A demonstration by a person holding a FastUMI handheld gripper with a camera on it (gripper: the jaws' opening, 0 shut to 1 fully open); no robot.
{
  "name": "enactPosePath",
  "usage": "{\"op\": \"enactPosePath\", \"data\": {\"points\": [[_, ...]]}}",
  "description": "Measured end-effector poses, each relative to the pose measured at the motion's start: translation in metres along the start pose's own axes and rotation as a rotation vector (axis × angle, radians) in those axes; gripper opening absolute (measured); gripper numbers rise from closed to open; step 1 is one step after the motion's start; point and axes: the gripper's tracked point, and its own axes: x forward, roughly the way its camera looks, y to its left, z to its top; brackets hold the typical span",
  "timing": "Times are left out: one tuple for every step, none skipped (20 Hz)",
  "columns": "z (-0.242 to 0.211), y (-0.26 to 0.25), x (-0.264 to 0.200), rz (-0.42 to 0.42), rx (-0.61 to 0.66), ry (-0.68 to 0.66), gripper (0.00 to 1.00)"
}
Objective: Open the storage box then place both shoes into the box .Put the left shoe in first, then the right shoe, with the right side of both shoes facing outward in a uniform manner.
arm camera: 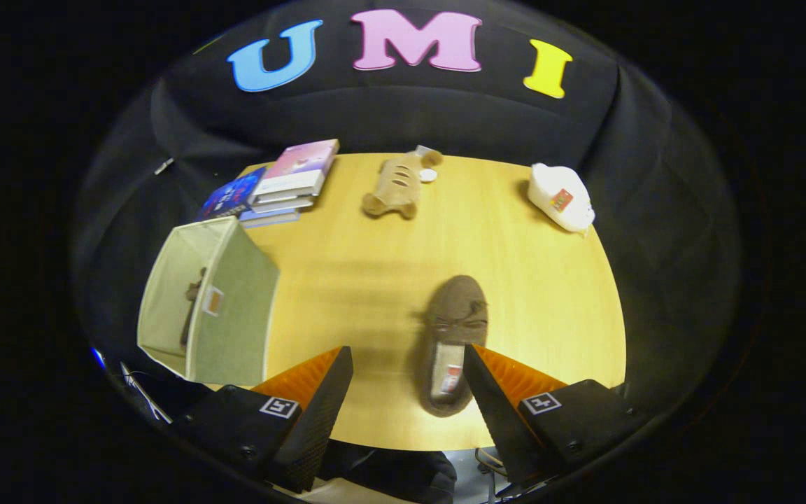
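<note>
**Second shoe waits under the open claw**

The claw (408,371) hangs spread wide, holding nothing. A brown shoe (453,343) lies on the tabletop (375,280), nearer the right finger. The storage box (207,301) stands open to the left, something dark inside, likely the other shoe. Next, I reckon: centre over the shoe, drop, pinch.

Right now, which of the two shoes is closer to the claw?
The brown shoe lying between the open claw fingers, against one finger. The other shoe sits inside the beige storage box, off to the side.

no readable text, labels on shoe (450,350) and storage box (213,301) too small
</note>
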Motion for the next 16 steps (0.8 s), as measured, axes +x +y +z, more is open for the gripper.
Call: {"op": "enactPosePath", "data": {"points": [[-0.007, -0.011, 0.008, -0.016, 0.010, 0.016, 0.99], [-0.014, -0.024, 0.017, -0.030, 0.016, 0.032, 0.99], [-0.020, -0.033, 0.026, -0.041, 0.016, 0.047, 0.99], [-0.025, -0.042, 0.037, -0.048, 0.015, 0.063, 0.99], [-0.027, -0.047, 0.047, -0.050, 0.015, 0.078, 0.99], [-0.032, -0.052, 0.057, -0.049, 0.017, 0.094, 0.99], [-0.035, -0.057, 0.067, -0.054, 0.016, 0.111, 0.99], [-0.038, -0.061, 0.076, -0.055, 0.015, 0.126, 0.99], [-0.042, -0.062, 0.084, -0.052, 0.012, 0.143, 0.97], [-0.045, -0.063, 0.092, -0.049, 0.013, 0.158, 0.97], [-0.045, -0.062, 0.100, -0.040, 0.021, 0.163, 0.96], [-0.044, -0.060, 0.109, -0.033, 0.027, 0.166, 0.95], [-0.044, -0.060, 0.115, -0.029, 0.031, 0.171, 0.90], [-0.042, -0.057, 0.121, -0.016, 0.040, 0.172, 0.86], [-0.042, -0.056, 0.127, -0.011, 0.048, 0.178, 0.76], [-0.042, -0.057, 0.130, -0.014, 0.053, 0.186, 0.73]]}}
